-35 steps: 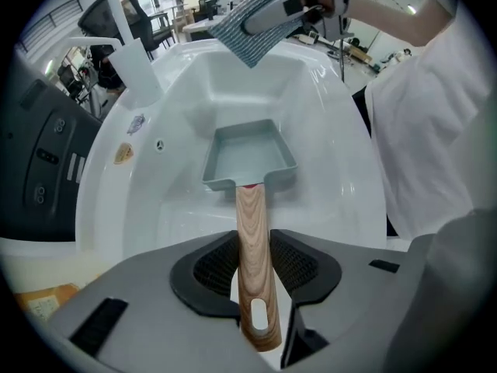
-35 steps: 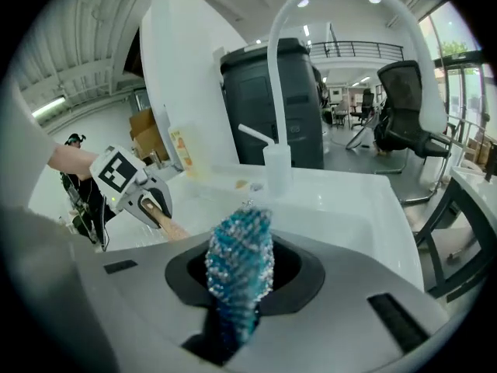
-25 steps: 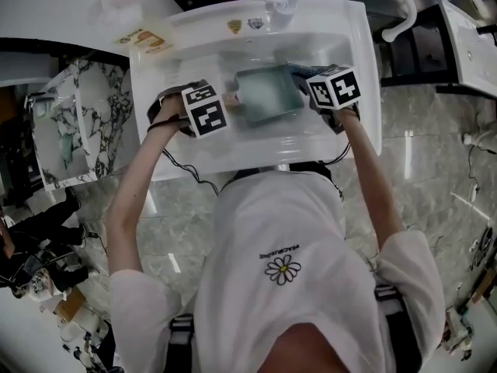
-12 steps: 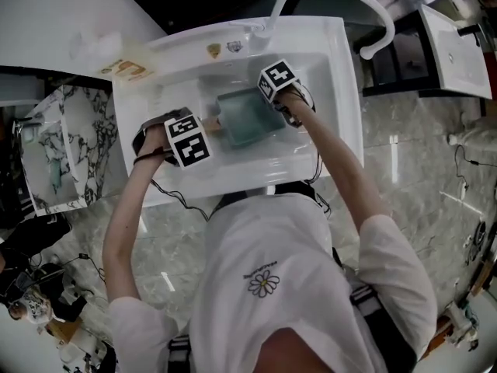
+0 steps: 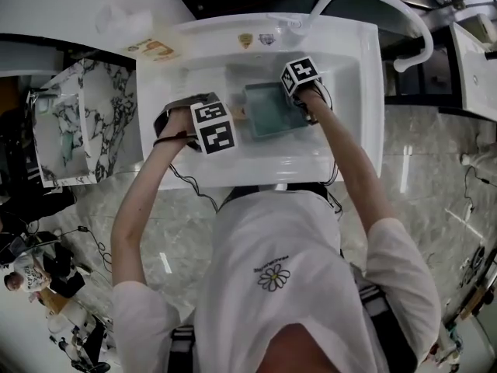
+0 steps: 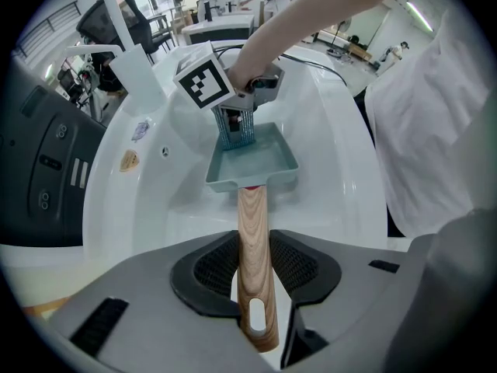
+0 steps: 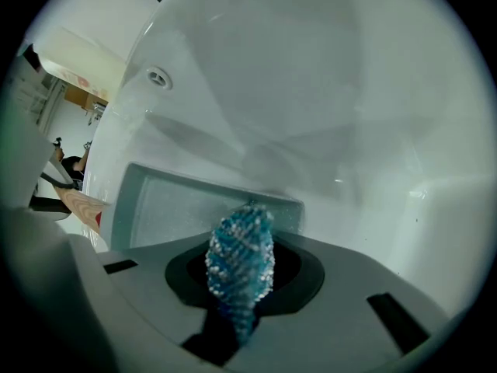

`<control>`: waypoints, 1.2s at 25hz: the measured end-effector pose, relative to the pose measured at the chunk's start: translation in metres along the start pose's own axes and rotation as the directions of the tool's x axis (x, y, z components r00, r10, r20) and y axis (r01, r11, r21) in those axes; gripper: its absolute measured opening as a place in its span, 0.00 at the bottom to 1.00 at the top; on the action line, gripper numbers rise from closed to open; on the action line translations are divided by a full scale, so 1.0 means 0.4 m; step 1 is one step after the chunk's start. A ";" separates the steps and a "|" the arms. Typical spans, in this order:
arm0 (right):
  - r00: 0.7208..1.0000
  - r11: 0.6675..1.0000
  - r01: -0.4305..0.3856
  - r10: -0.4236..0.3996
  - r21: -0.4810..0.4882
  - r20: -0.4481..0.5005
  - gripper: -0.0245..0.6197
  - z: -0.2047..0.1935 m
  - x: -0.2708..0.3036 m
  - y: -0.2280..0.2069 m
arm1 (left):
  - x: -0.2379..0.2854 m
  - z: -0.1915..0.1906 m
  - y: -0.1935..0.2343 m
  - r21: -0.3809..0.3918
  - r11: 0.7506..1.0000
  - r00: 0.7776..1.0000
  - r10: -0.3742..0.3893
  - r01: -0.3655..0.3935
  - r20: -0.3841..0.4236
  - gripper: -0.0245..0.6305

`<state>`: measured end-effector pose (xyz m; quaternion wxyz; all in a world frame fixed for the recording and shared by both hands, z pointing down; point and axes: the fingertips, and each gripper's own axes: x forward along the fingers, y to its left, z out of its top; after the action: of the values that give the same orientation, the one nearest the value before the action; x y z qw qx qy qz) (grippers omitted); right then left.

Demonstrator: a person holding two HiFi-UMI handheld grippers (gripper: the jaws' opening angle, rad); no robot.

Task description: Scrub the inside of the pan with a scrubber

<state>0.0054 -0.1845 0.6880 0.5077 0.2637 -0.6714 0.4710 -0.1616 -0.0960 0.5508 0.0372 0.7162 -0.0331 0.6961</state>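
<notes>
The teal rectangular pan lies inside the white sink, near the sink's middle. Its wooden handle is clamped between the jaws of the left gripper and points toward the sink's left side. A blue mesh scrubber is pinched in the right gripper, which is held over the pan toward the sink's back wall.

The head view is looking steeply down on the sink, while both gripper views are closely facing the shared pan from left and right.
</notes>
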 end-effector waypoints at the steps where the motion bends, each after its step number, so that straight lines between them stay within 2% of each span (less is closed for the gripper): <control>1: 1.000 1.000 -0.001 0.001 -0.002 0.000 0.14 0.000 0.002 0.003 | 0.000 -0.001 0.000 0.001 1.000 1.000 0.001 -0.001 0.000 0.24; 7: 1.000 1.000 -0.024 0.024 0.004 0.003 0.14 0.007 0.002 0.020 | 0.000 -0.005 0.006 0.008 1.000 1.000 0.004 -0.003 -0.004 0.24; 12: 0.995 0.995 -0.096 0.095 0.020 0.036 0.14 0.022 -0.011 0.077 | -0.002 -0.002 0.005 0.013 1.000 1.000 0.006 -0.006 0.000 0.24; 20: 0.967 0.970 -0.242 0.241 0.007 0.088 0.14 0.067 -0.038 0.232 | 0.005 -0.008 0.006 0.017 1.000 1.000 0.020 -0.020 -0.010 0.24; 30: 0.926 0.929 -0.364 0.353 0.065 0.137 0.14 0.088 -0.058 0.318 | 0.006 -0.011 0.008 0.024 0.999 1.000 0.027 -0.027 -0.012 0.24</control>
<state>-0.1075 -0.1662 0.6185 0.3586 0.1875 -0.7165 0.5682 -0.1661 -0.0987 0.5532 0.0193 0.7119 -0.0341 0.7012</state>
